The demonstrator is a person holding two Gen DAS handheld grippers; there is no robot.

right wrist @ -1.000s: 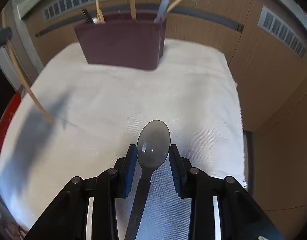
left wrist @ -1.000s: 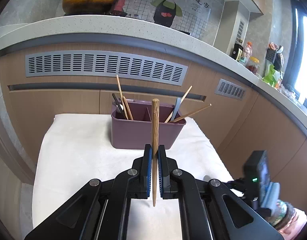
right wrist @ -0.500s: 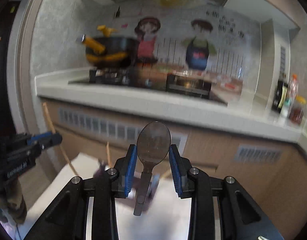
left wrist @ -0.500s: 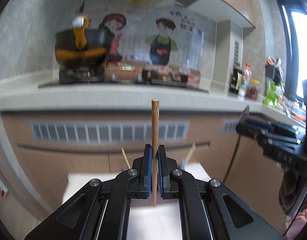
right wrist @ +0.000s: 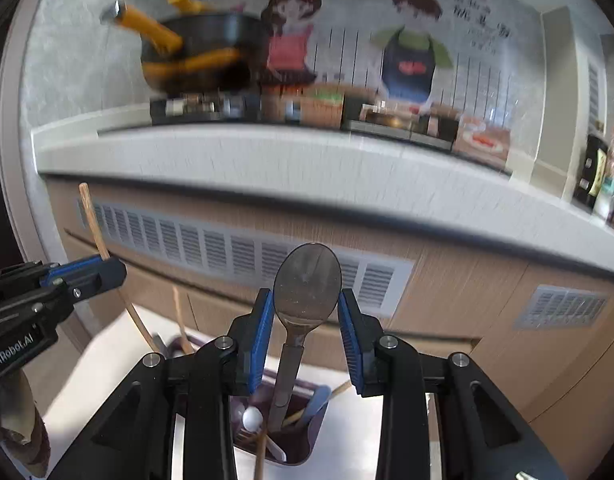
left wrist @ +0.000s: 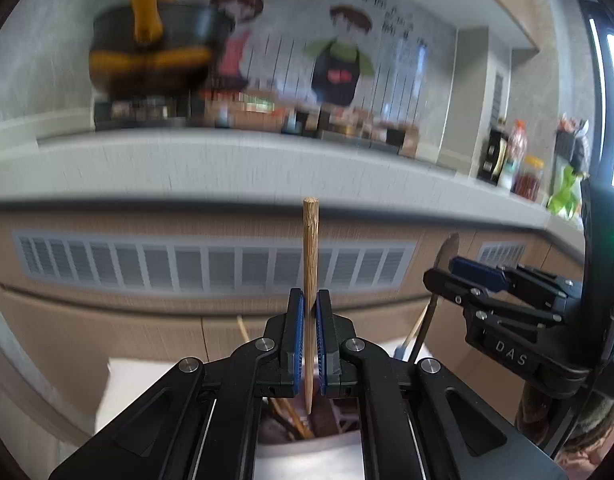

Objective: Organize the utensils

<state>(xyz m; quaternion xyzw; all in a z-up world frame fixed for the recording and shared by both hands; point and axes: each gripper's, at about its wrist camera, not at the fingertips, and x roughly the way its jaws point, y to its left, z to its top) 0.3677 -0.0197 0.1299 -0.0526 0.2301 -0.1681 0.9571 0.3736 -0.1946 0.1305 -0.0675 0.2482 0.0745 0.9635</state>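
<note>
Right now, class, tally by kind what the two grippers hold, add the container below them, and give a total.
wooden chopstick: 1, clamped in the left gripper
grey spoon: 1, gripped by the bowl in the right gripper
purple utensil holder: 1
Total: 3
The utensils inside the holder are partly hidden, so they are not counted.

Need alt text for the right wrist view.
The right tool grips a grey spoon by its bowl, above a purple utensil holder. At left, the left tool holds a wooden chopstick.
</note>
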